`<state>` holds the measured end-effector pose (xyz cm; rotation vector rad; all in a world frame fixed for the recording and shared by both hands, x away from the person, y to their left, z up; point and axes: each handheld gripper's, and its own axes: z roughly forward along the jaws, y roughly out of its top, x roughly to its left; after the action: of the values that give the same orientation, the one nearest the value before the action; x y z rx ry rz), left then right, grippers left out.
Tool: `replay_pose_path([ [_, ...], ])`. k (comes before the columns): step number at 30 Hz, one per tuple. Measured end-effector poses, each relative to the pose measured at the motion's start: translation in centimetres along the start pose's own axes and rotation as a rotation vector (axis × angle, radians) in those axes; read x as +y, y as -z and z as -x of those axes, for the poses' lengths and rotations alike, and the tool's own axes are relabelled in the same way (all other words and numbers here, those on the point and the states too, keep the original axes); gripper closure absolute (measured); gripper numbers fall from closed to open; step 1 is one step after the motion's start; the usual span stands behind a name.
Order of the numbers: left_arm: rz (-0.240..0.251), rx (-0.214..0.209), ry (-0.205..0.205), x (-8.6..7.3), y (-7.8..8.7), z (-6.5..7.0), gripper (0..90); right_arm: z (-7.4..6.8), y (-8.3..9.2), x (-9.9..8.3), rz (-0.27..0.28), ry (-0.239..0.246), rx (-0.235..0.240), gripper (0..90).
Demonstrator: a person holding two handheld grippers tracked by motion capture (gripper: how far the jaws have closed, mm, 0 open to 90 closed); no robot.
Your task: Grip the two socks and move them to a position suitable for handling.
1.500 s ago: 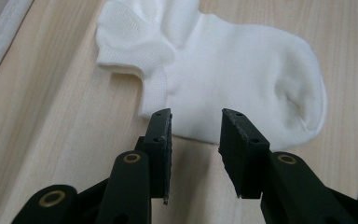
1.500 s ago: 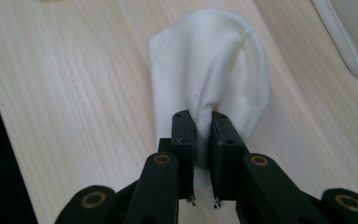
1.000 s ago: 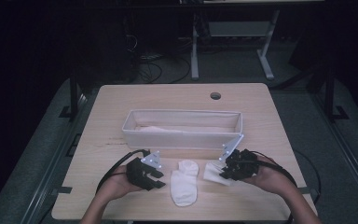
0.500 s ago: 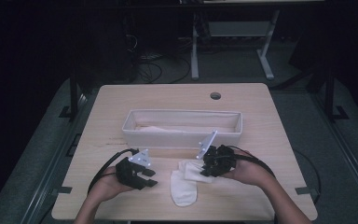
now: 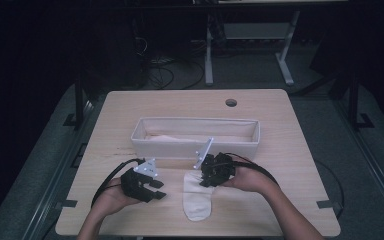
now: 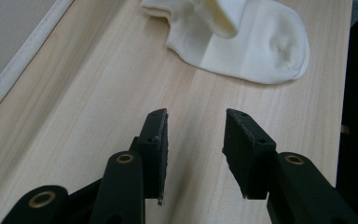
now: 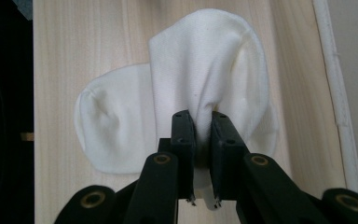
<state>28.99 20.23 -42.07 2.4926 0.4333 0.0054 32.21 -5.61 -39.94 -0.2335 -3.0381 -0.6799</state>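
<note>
A white sock (image 5: 198, 200) lies on the wooden table (image 5: 290, 165) near its front edge, between my two hands. My right gripper (image 5: 203, 177) is shut on one end of the sock (image 7: 205, 79), which is lifted and folded over the rest. The sock's rounded toe (image 6: 270, 51) lies flat on the wood ahead of my left gripper (image 6: 195, 126), whose jaws stand open with nothing between them. In the high view the left gripper (image 5: 155, 189) rests low on the table, just left of the sock.
A long white fabric bin (image 5: 195, 145) stands across the middle of the table, right behind both grippers. A round cable hole (image 5: 231, 102) sits at the far side. Dark floor, cables and desk legs lie beyond the table.
My right gripper has moved left over the sock, carrying the gripped end with it and folding the sock. The left gripper has shifted slightly toward the front edge.
</note>
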Motion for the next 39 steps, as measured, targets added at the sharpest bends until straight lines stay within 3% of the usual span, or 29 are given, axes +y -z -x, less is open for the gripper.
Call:
replay_pose_path([
  [19,0.017,-0.007,0.013,-0.2,0.2,-0.2,59.8,1.0,-2.0,0.3,-0.033,0.021,0.029,79.8],
  [24,0.019,-0.012,0.013,-0.3,0.3,-0.2,59.8,1.3,-2.6,0.0,-0.037,0.016,0.023,73.0],
  [30,0.019,-0.008,0.012,-0.3,0.4,-0.3,59.4,1.3,-2.0,-0.2,-0.018,0.019,0.020,59.2],
  [36,0.027,-0.005,0.014,-0.3,0.6,-0.3,59.2,1.3,-1.1,-0.4,0.012,0.005,0.033,58.8],
  [39,0.026,-0.003,0.016,-0.3,0.8,-0.4,59.3,1.6,-0.7,0.1,-0.010,0.002,0.010,60.0],
])
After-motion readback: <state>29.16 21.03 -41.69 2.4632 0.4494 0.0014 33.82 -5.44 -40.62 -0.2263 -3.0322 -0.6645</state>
